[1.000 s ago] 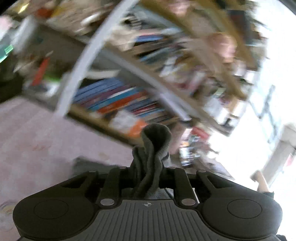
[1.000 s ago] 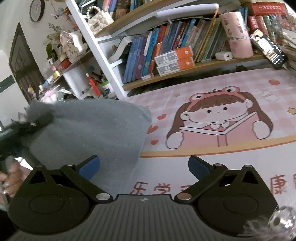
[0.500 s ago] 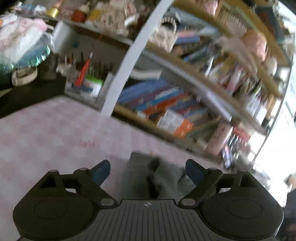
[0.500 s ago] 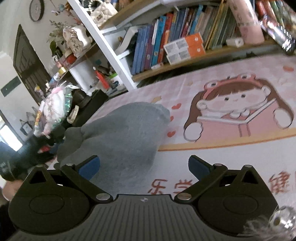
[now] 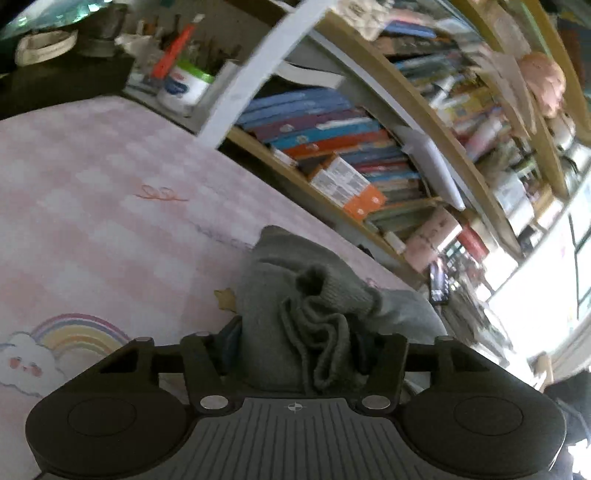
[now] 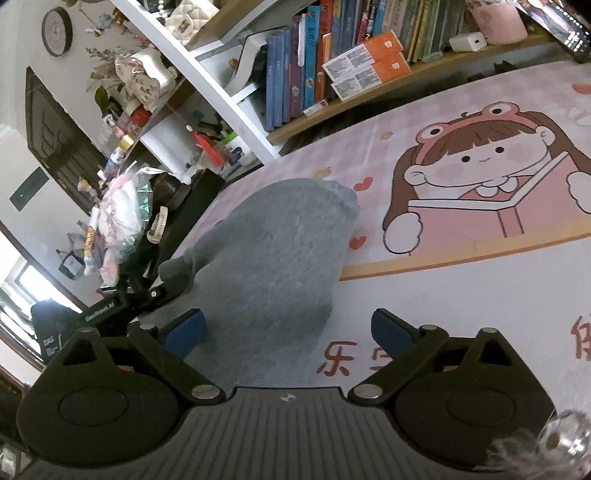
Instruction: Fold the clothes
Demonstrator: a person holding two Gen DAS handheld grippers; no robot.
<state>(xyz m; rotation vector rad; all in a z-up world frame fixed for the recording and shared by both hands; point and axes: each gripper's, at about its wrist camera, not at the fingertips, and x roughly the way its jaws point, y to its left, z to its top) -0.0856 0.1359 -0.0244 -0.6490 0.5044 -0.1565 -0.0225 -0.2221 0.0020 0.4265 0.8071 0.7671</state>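
One grey garment [image 6: 273, 254]; one pink printed mat [image 6: 461, 295]; two grippers: left [image 5: 301, 343], right [image 6: 288, 328]; one wall clock [image 6: 56, 31].

the left gripper [image 5: 301, 345] has its fingertips buried in the bunched grey garment [image 5: 314, 325], so whether the closing jaws press the cloth cannot be told. the garment's near part drops out of sight behind that gripper's body. ahead and to the right of it the bookshelf [image 5: 369, 155] is smeared by motion, its book titles unreadable. in the right wrist view the garment's lower edge is hidden behind the right gripper [image 6: 288, 330], whose jaws are closing. red characters [image 6: 334, 360] on the mat are cut off by the gripper and by the right border.
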